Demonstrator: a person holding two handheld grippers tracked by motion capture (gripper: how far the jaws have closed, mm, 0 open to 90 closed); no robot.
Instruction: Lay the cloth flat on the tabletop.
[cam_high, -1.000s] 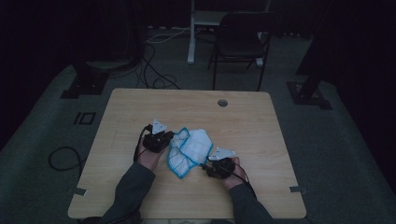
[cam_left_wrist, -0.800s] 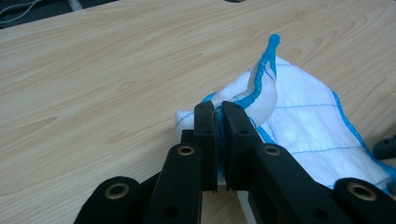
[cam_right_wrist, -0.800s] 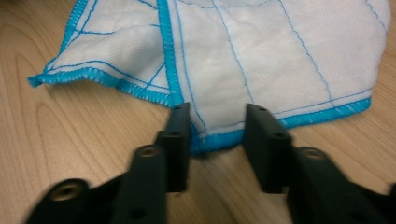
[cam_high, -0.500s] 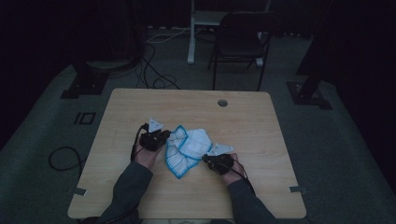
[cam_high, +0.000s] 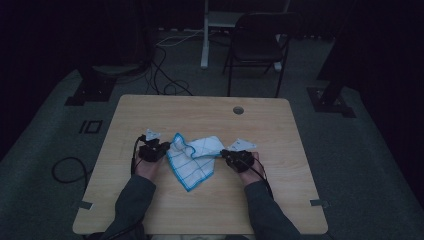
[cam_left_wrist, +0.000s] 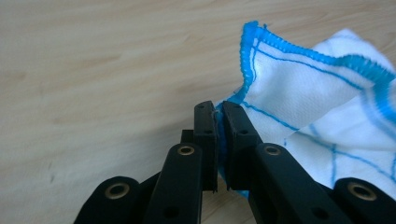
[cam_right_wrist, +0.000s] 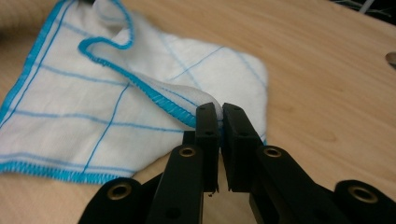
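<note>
Table (cam_high: 280, 200): light wood top, round hole (cam_high: 238, 110) near the far edge, right of centre.

Left claw (cam_high: 167, 149): black, held in the person's left hand, left of the table's middle and nearer the near edge than the far one. In the left gripper view (cam_left_wrist: 218, 140) its jaws are clamped on the blue-stitched hem of the cloth; the fabric sits pinched between the two pads, with only a thin gap showing.

Cloth (cam_high: 192, 160): white, with a blue grid and a blue overlocked border. It spans the gap between the two claws around the middle of the table. The upper part is lifted and rumpled between the grips; a lower corner lies flat on the wood, pointing toward the near edge. The left gripper view (cam_left_wrist: 322, 107) shows its raised, wavy hem; the right gripper view (cam_right_wrist: 93, 107) shows a folded edge curling over the flat part.

Right claw (cam_high: 223, 154): black, held in the person's right hand, right of the table's middle. Its jaws have just been closing and, in the right gripper view (cam_right_wrist: 218, 140), stand clamped on a fold of the cloth at its blue hem.

Both sleeves enter from the near edge.
</note>
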